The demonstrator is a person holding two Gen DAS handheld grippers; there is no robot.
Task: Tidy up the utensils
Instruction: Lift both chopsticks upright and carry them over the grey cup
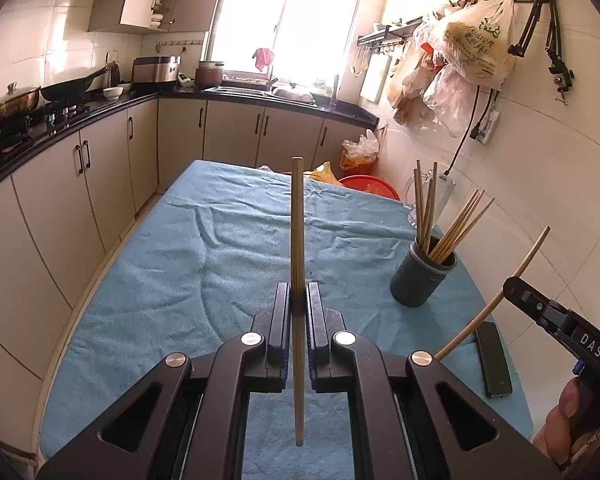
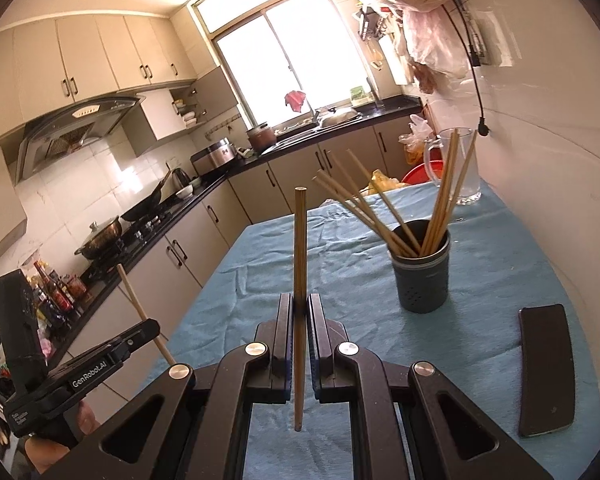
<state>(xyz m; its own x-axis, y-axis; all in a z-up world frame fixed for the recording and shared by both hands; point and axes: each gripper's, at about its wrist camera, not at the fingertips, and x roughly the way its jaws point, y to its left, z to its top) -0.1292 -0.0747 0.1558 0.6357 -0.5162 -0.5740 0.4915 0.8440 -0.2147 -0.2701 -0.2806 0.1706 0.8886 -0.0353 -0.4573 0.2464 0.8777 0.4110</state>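
My left gripper point(image 1: 298, 292) is shut on a wooden chopstick point(image 1: 297, 236) that stands upright above the blue cloth. My right gripper point(image 2: 299, 304) is shut on a second chopstick point(image 2: 300, 248), also upright. A dark grey holder cup point(image 1: 422, 276) with several chopsticks in it stands on the cloth at the right; it also shows in the right wrist view point(image 2: 422, 276), ahead and right of my right gripper. The right gripper point(image 1: 512, 286) with its chopstick point(image 1: 496, 300) shows at the right edge of the left wrist view. The left gripper point(image 2: 150, 326) shows at the lower left of the right wrist view.
A blue cloth point(image 1: 220, 248) covers the table. A black phone point(image 2: 546, 368) lies at the right, near the cup. A clear glass jug point(image 2: 460, 168) stands at the far right by the tiled wall. Kitchen counters with pans run along the left.
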